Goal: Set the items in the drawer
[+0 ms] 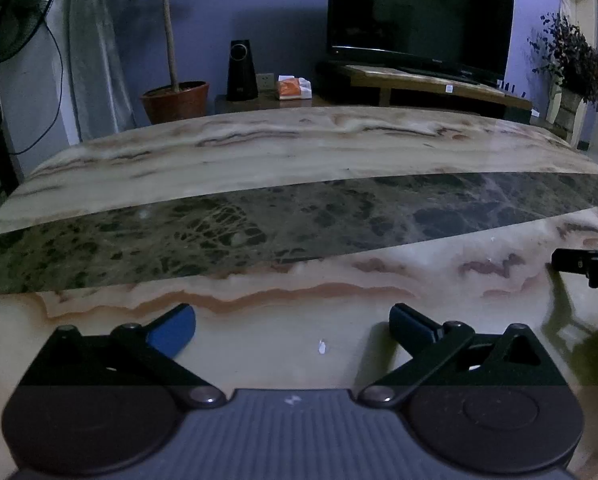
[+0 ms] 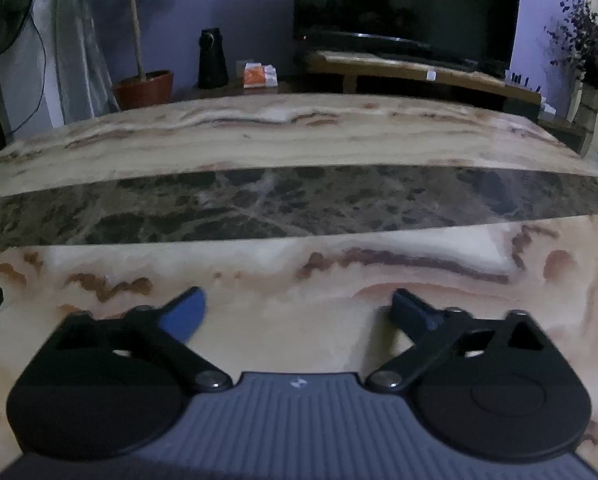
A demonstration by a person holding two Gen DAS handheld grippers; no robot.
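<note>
Both grippers hang low over the marble table [image 1: 259, 152], the left gripper [image 1: 293, 326] and the right gripper [image 2: 299, 312] each with jaws spread wide and nothing between them. Neither a drawer nor any item to stow shows in either view, so I cannot tell where the task's things are or whether they already lie put away. By my reckoning this is either the very start, before anything is picked up, or the end with both hands emptied; the bare tabletop alone does not settle which.
</note>
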